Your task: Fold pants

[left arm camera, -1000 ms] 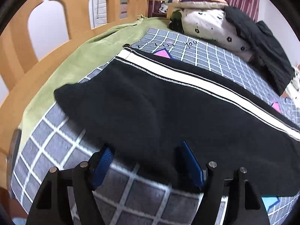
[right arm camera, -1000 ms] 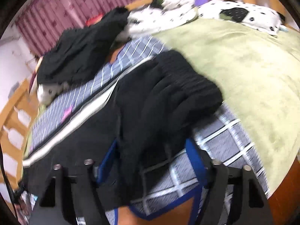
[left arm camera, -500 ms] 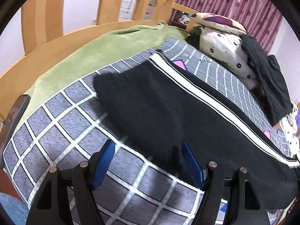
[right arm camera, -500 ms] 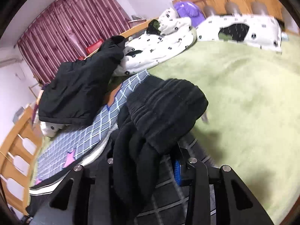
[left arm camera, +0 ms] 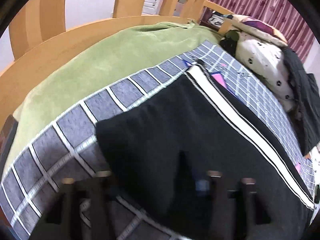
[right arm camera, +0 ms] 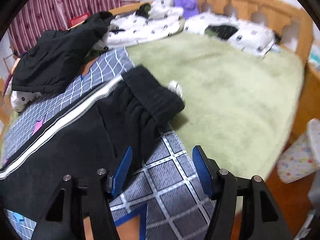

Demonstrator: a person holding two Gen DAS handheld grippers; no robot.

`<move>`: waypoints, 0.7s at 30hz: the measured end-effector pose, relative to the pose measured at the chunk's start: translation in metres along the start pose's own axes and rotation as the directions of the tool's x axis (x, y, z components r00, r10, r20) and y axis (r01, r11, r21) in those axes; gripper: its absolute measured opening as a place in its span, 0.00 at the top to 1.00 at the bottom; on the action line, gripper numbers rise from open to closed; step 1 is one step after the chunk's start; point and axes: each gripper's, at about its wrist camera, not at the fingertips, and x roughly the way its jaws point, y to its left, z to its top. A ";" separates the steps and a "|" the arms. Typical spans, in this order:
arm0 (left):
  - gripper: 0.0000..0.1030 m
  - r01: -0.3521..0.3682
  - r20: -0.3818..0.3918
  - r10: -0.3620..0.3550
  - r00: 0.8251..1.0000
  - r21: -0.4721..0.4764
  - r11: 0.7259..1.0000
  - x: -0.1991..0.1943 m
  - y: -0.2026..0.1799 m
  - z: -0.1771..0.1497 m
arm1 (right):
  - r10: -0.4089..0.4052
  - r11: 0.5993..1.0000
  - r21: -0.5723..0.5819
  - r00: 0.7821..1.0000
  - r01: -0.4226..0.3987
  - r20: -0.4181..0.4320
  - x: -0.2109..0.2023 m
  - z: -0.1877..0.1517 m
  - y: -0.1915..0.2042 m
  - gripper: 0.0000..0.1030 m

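Black pants [left arm camera: 180, 132] with a white side stripe [left arm camera: 230, 112] lie flat on a grey checked blanket [left arm camera: 66, 132] on the bed. My left gripper [left arm camera: 156, 182] is blurred at the pants' near hem edge; black cloth covers the space between its fingers, so its state is unclear. In the right wrist view the pants [right arm camera: 80, 136] end in a ribbed waistband [right arm camera: 154, 92] lying on the blanket's edge. My right gripper [right arm camera: 161, 166] is open and empty, just in front of the waistband end, over the checked blanket [right arm camera: 172, 190].
A green blanket [right arm camera: 230, 92] covers the bed beyond the checked one. A black jacket [right arm camera: 58, 54] and white spotted bedding [right arm camera: 144, 28] are piled at the far side. A wooden bed frame [left arm camera: 46, 46] surrounds the bed. A patterned bag [right arm camera: 296, 160] stands on the floor to the right.
My right gripper has let go of the waistband and opened; the waistband now lies on the bed. My left gripper has moved in over the pants' hem and blurs.
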 end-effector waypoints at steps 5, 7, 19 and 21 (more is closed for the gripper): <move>0.91 0.054 0.115 -0.060 0.992 0.058 0.997 -0.026 0.005 0.007 | 0.019 0.999 -0.027 0.998 -0.017 0.060 -0.041 0.002 0.046 0.40; 0.91 0.033 0.097 -0.041 0.994 0.089 0.996 -0.022 0.003 0.004 | 0.047 0.998 -0.046 0.996 -0.044 0.071 -0.048 0.004 0.076 0.40; 0.45 0.117 0.020 -0.126 0.992 0.240 0.964 -0.065 -0.003 -0.021 | 0.198 0.953 -0.241 0.980 -0.184 0.034 -0.046 -0.031 0.241 0.40; 0.45 0.174 0.012 -0.183 0.983 0.254 0.951 -0.076 -0.010 -0.024 | 0.226 0.944 -0.250 0.974 -0.214 0.018 -0.045 -0.037 0.258 0.40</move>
